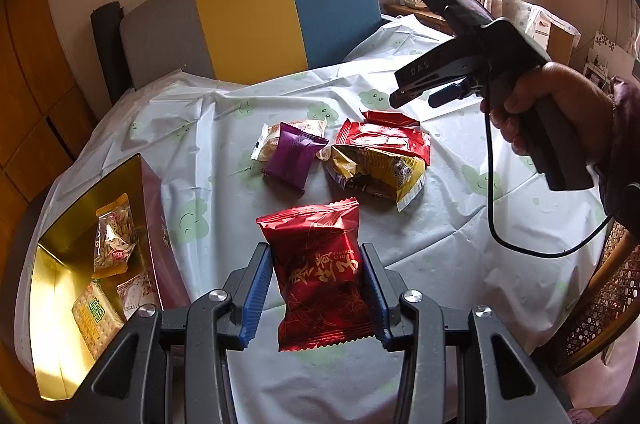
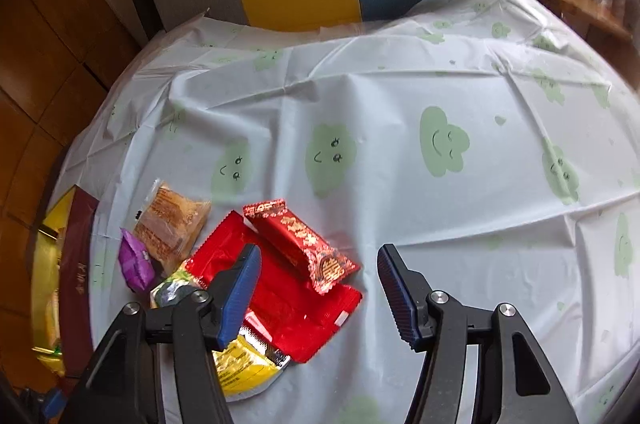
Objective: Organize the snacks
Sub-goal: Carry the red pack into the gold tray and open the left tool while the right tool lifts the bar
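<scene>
A dark red snack packet (image 1: pixel 318 274) is hanging between the blue pads of the left tongs (image 1: pixel 318 294), which are closing on its two sides and holding it clear of the table (image 1: pixel 440 256), just beside the open gold-lined box (image 1: pixel 52 264) at the table's left edge. Three packets, among them a clear bag of seeds (image 1: pixel 114 238), are already lying inside that box, so the sorting appears to be under way but well short of finished. Five more are waiting in a loose heap near the middle of the cloud-printed tablecloth (image 2: pixel 400 104): a purple packet (image 1: pixel 292 156) resting on a pale pastry packet (image 1: pixel 272 138), a yellow packet (image 1: pixel 376 172), a flat red packet (image 2: pixel 280 296) and a small red-and-gold packet (image 2: pixel 300 244) lying across it. The right tongs (image 2: pixel 318 298) are hovering over that heap with the jaws spread wide and gripping nothing, seemingly lining up for the next pick.
</scene>
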Demonstrator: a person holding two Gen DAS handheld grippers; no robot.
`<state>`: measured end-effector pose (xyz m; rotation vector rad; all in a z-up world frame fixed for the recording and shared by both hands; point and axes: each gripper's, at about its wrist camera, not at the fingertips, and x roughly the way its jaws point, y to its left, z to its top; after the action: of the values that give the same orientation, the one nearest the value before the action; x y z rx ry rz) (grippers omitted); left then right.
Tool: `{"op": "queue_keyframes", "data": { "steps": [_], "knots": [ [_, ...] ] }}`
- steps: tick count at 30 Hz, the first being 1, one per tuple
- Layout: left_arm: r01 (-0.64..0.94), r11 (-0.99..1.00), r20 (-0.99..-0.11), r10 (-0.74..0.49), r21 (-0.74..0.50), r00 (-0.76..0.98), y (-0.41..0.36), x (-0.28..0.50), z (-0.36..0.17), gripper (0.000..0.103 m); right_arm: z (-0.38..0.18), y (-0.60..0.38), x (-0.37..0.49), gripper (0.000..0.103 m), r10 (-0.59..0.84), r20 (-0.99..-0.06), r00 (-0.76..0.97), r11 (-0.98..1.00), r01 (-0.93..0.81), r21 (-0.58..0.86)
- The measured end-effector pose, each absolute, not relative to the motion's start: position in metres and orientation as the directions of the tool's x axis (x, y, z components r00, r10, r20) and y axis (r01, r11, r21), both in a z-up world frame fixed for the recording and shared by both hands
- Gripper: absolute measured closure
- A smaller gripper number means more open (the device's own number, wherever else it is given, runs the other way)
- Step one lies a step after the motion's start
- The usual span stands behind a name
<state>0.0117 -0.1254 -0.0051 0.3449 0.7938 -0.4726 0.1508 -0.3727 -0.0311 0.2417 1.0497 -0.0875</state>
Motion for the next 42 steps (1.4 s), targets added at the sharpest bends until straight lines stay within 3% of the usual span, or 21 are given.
{"op": "queue_keyframes", "data": {
  "steps": [8,13,14,21,28,34,42],
  "knots": [
    [0.520,0.848,-0.740,-0.282,0.105,0.610,-0.120,0.013,0.002,0.059,-0.055,-0.361,0.177,0.044,0.005,-0.878,0.478,0.992,0.108,0.065],
    [0.505,0.858,-0.737,-0.283,0.091,0.614,-0.114,0.016,0.007,0.059,-0.061,-0.360,0.179,0.073,0.052,-0.886,0.461,0.993,0.074,0.097],
    [0.502,0.860,-0.734,-0.286,0.087,0.616,-0.113,0.017,0.009,0.059,-0.062,-0.358,0.179,0.075,0.048,-0.889,0.454,0.993,0.071,0.089],
    [0.443,0.897,-0.712,-0.316,-0.009,0.626,-0.081,0.032,0.033,0.059,-0.064,-0.353,0.177,0.077,0.022,-0.894,0.447,0.996,0.064,0.057],
    [0.192,0.966,-0.717,-0.256,-0.171,0.648,0.018,0.083,0.050,0.059,-0.066,-0.351,0.178,0.076,0.008,-0.896,0.444,0.996,0.071,0.045],
    [-0.007,0.971,-0.780,-0.188,-0.240,0.597,0.092,0.123,0.024,0.059,-0.066,-0.348,0.178,0.076,-0.010,-0.896,0.443,0.998,0.064,0.020],
    [-0.159,0.943,-0.829,-0.166,-0.291,0.534,0.144,0.170,-0.014,0.059,-0.068,-0.340,0.177,0.076,-0.034,-0.897,0.440,0.998,0.056,-0.010]
  ]
}}
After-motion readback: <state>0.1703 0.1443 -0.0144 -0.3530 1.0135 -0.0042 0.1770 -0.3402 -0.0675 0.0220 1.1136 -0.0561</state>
